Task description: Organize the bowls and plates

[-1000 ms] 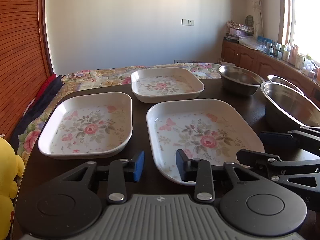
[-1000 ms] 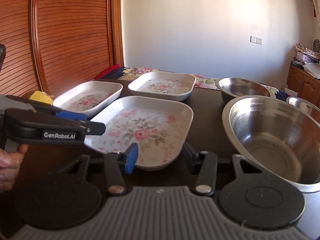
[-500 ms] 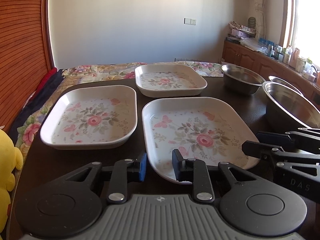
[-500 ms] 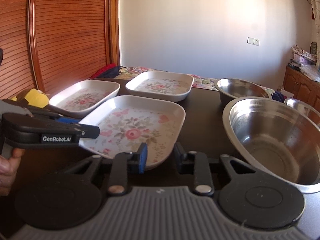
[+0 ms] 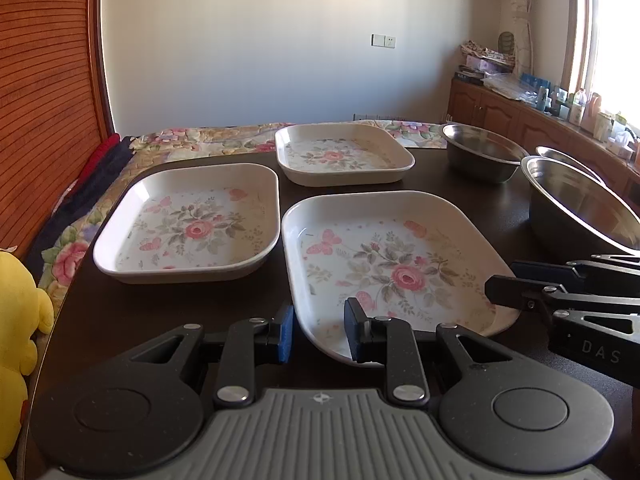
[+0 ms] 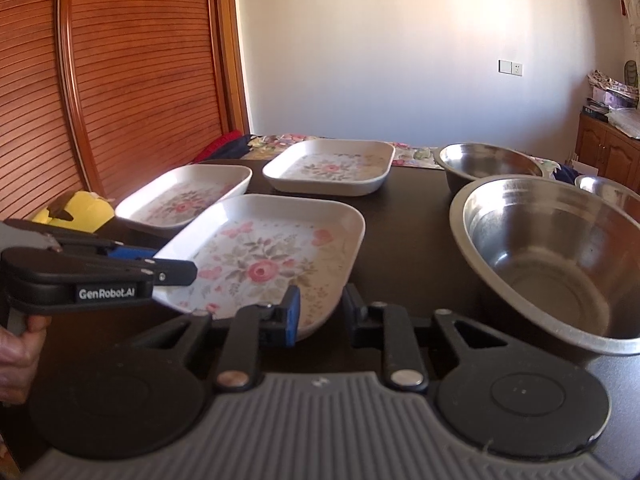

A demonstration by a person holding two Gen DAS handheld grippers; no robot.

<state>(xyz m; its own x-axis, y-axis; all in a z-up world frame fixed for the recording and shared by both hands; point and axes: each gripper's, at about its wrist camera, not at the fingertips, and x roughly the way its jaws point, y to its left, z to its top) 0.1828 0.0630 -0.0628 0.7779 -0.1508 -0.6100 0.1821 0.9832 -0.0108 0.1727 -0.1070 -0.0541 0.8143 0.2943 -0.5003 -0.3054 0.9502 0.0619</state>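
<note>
Three white floral plates lie on a dark table [image 5: 160, 312]. The near plate [image 5: 392, 264] [image 6: 272, 256] is the largest. A second plate [image 5: 192, 220] [image 6: 184, 200] lies to its left and a third [image 5: 344, 156] [image 6: 332, 168] behind. My left gripper [image 5: 318, 334] straddles the near plate's front left rim, its fingers a plate-rim apart. My right gripper [image 6: 320, 316] straddles the same plate's front right rim in the same way. Each gripper shows in the other's view. A large steel bowl [image 6: 552, 256] [image 5: 580, 204] stands to the right.
Two more steel bowls stand behind the large one, a middle one [image 5: 480, 152] [image 6: 488, 164] and a small one [image 5: 564, 160] partly hidden. A yellow plush toy [image 5: 20, 320] sits off the table's left edge. A floral bedspread [image 5: 208, 140] lies behind the table.
Both grippers' fingers have drawn closer together and both have moved in onto the near plate's front rim. The plates and bowls have not moved.
</note>
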